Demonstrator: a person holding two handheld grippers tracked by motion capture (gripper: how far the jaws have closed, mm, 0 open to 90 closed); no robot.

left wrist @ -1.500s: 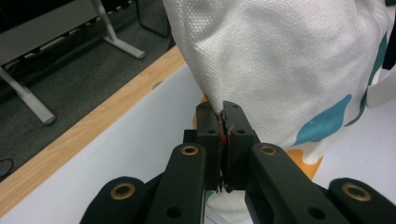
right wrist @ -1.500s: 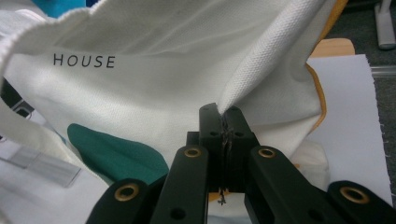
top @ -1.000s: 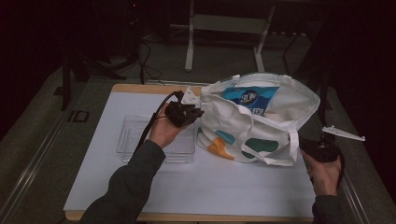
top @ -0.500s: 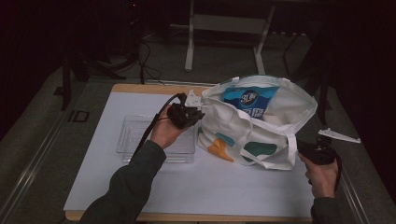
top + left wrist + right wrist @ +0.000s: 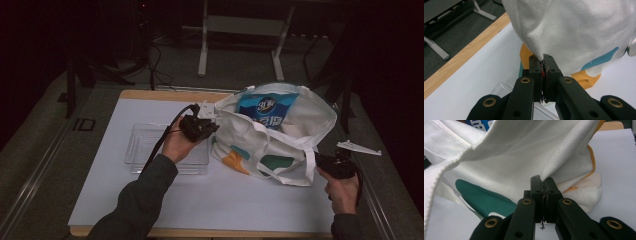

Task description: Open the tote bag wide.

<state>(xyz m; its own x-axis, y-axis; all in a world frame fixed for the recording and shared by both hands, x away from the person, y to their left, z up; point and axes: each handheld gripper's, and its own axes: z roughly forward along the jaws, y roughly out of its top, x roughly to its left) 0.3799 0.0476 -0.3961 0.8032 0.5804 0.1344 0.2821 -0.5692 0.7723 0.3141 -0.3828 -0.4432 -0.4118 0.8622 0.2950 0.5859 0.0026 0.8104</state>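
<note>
Tote bag (image 5: 272,135), white with teal and orange shapes, lies on the counter (image 5: 100,200) beside a clear tray (image 5: 145,150). A blue packet (image 5: 267,107) pokes out, its writing unreadable. Left gripper (image 5: 543,65) pinches the bag's cloth edge; right gripper (image 5: 543,185) pinches a strap (image 5: 566,152). Both fingers (image 5: 551,192) are clamped narrow.

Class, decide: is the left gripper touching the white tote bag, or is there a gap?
Touching. In the left gripper view, the left gripper has its jaws closed on a fold of the white tote bag.
</note>
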